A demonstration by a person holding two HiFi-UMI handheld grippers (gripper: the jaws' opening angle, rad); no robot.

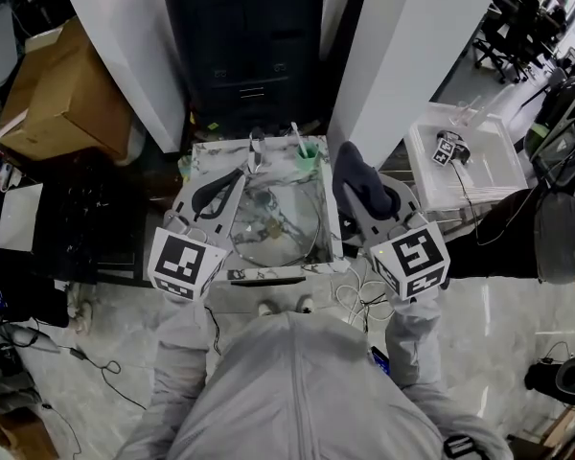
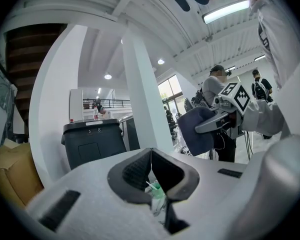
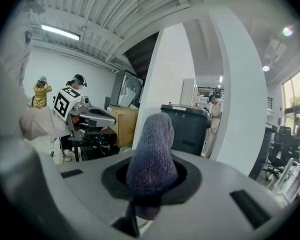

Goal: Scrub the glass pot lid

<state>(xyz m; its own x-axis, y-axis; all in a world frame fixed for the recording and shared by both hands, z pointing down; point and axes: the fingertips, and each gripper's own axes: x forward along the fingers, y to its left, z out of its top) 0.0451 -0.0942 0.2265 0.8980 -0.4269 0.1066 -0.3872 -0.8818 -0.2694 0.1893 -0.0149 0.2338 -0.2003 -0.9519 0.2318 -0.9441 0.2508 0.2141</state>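
The left claw [image 2: 151, 158] has its two jaws closed together at the tips, with nothing between them. It sits over the left edge of the glass pot lid [image 1: 276, 226]; whether it touches the glass cannot be told. The right claw [image 3: 149, 181] is clamped on a grey-blue knitted cloth [image 3: 151, 151], which stands up out of the jaws, just to the right of the lid. The lid lies flat on the small marble worktop [image 1: 205, 155], between the two claws. A green cup [image 1: 308, 152] stands at the lid's far right and a clear glass [image 1: 257, 148] at its far edge. A black bin [image 1: 249, 36] stands beyond the lid, and a cardboard box [image 1: 53, 99] well to its left.
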